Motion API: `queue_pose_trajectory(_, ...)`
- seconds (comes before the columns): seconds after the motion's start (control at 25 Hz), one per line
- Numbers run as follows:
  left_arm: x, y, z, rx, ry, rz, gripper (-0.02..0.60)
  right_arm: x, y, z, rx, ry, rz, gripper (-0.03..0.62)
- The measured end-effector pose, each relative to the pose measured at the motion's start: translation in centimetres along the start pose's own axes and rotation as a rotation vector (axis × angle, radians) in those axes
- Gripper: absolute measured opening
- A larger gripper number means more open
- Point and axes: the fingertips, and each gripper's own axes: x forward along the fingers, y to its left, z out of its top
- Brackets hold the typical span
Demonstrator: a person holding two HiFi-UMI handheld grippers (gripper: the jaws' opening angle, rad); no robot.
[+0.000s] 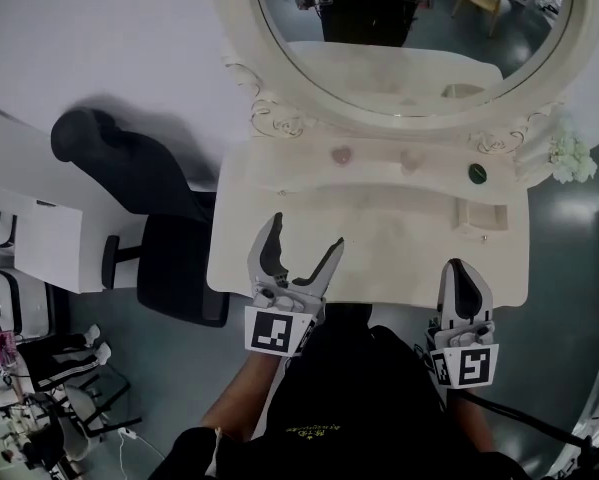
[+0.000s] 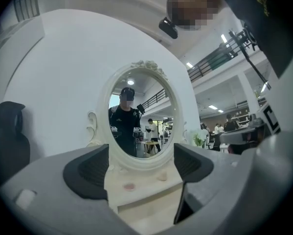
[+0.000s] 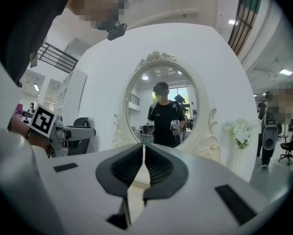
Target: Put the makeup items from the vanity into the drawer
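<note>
I saw left gripper (image 1: 306, 234) released, empty, over vanity (image 1: 389, 253) near edge; right gripper (image 1: 459, 270) clenched, empty; pink items (image 1: 341, 154) on far shelf below mirror (image 1: 409, 28); green item (image 1: 477, 173) farther right.

1. This is a big open work hall, like a lab or studio, with a home corner staged inside it.
2. Home touches: a carved cream vanity (image 1: 379, 243), an oval mirror (image 1: 409, 28) and white flowers (image 1: 571, 158), set against a bare white partition (image 2: 63, 72).
3. Hall signs: ceiling strip lights (image 2: 225, 38), a balcony railing (image 2: 212, 62), people (image 2: 228, 126) standing about, a black office chair (image 1: 174, 263) and a polished grey floor (image 1: 569, 258).
</note>
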Motion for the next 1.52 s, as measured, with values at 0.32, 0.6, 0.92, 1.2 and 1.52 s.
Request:
queue_pose_trajectory(0.32,6.7,2.1,-6.3,0.132,0.177,-0.095,0.463,-0.8,-2.5,-1.0,0.019,0.029,-0.066,0.016)
queue_pose_trajectory(0.6,14.5,2.3,-15.0,0.43,0.506,-0.37,0.466,-1.7,-4.4,-3.1,0.057,0.072,-0.136,0.015)
queue_pose_trajectory(0.92,17.4,2.8,-21.0,0.543,0.855,-0.518,0.465,-2.5,-5.9,-5.0,0.091,0.094,-0.18,0.017)
queue_pose_trajectory(1.2,18.9,2.6,-23.5,0.509,0.991,-0.564,0.463,-2.7,-6.6,-5.5,0.103,0.107,-0.187,0.016)
queue_pose_trajectory(1.52,18.5,2.6,-24.8,0.311,1.069,-0.618,0.456,-2.5,-7.3,-6.1,0.109,0.123,-0.187,0.015)
